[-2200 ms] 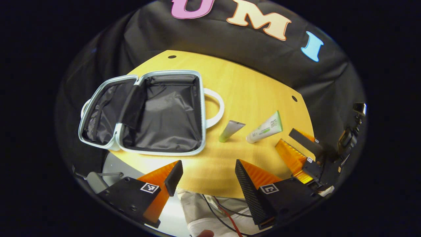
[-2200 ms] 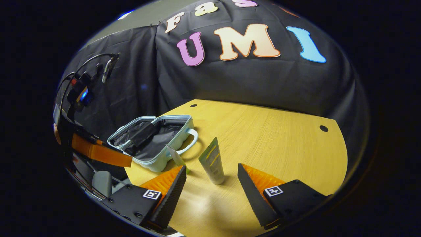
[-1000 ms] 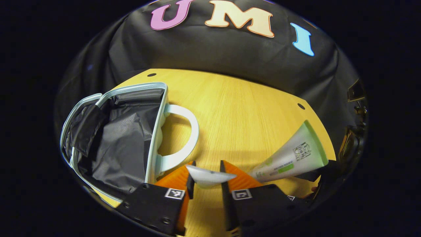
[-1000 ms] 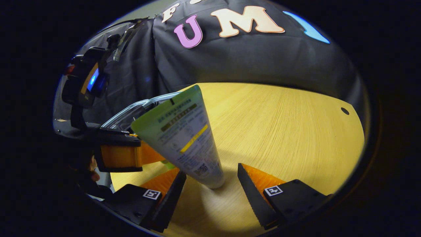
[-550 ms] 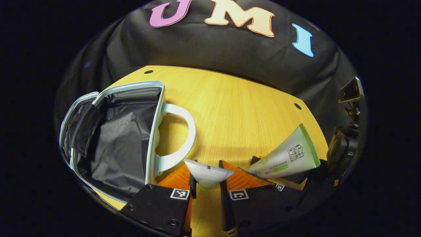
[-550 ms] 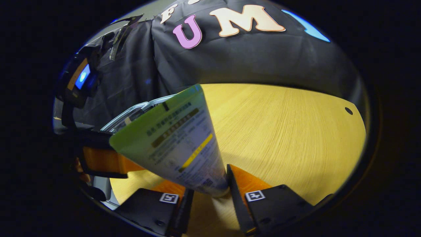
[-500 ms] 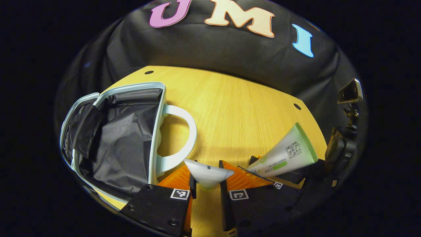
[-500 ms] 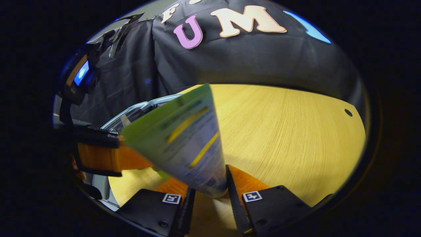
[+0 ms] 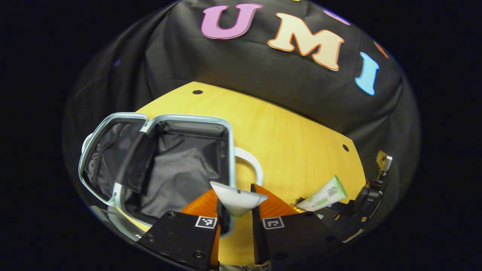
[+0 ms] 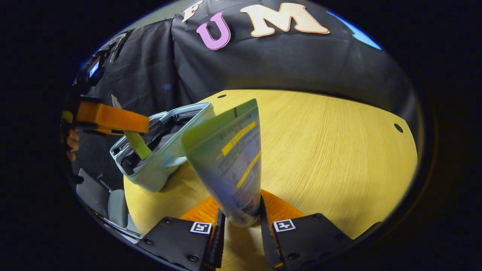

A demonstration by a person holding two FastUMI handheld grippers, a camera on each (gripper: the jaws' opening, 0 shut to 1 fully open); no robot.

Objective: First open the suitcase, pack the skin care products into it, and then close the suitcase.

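Left gripper point(image 9: 235, 210), lower centre: clenched on small tube point(image 9: 238, 200). Right gripper point(image 10: 241, 226): grasping large tube point(image 10: 231, 158). Suitcase point(image 9: 113, 188) open, centre left

No legible print on the tube point(image 10: 229, 158); label too blurred

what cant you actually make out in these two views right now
- Left gripper view: the small tube shows its crimped end; the left gripper hides its cap.
- Right gripper view: the big tube is blurred and blocks part of the suitcase.
- Left gripper view: the suitcase's near corner sits behind the gripper.
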